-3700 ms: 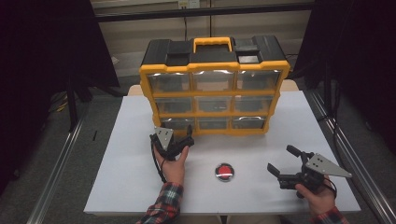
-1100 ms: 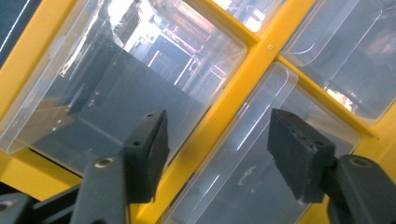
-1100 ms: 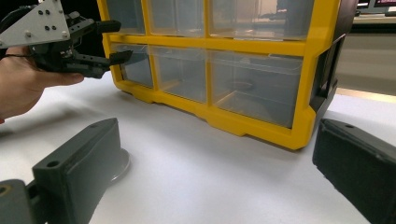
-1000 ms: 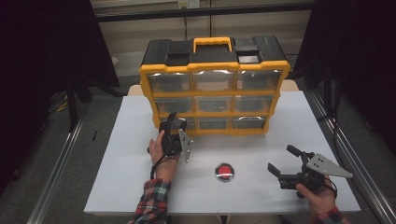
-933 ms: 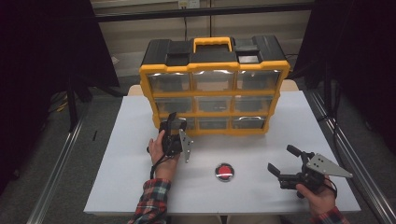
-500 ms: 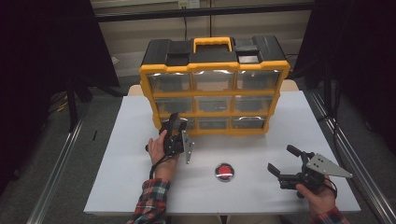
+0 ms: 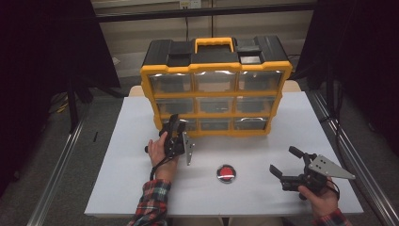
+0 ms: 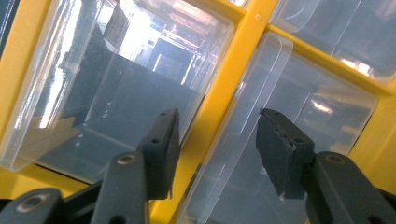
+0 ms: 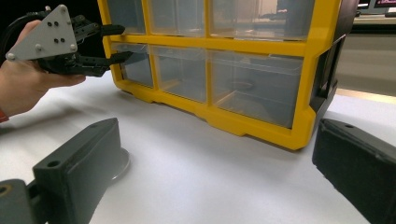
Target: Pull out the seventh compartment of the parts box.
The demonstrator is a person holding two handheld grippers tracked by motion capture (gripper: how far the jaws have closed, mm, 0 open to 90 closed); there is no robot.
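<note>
Since the first frame the left tongs (image 7: 173, 123) went from mid-bench up to the yellow organizer (image 7: 214, 89) at 12 o'clock, and they've been closing a bit, still apart with nothing pinched, right at its bottom-left drawer (image 7: 176, 124). Right tongs (image 7: 284, 162) at 4 o'clock hang wide apart, and the red button (image 7: 226, 172) sits between both hands.

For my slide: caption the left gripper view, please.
Left claw, open, at the clear drawers of the yellow organizer.

drawer cabinet (image 7: 214, 89) at the table's (image 7: 117, 188) back; button (image 7: 226, 173) before it, centre.
</note>
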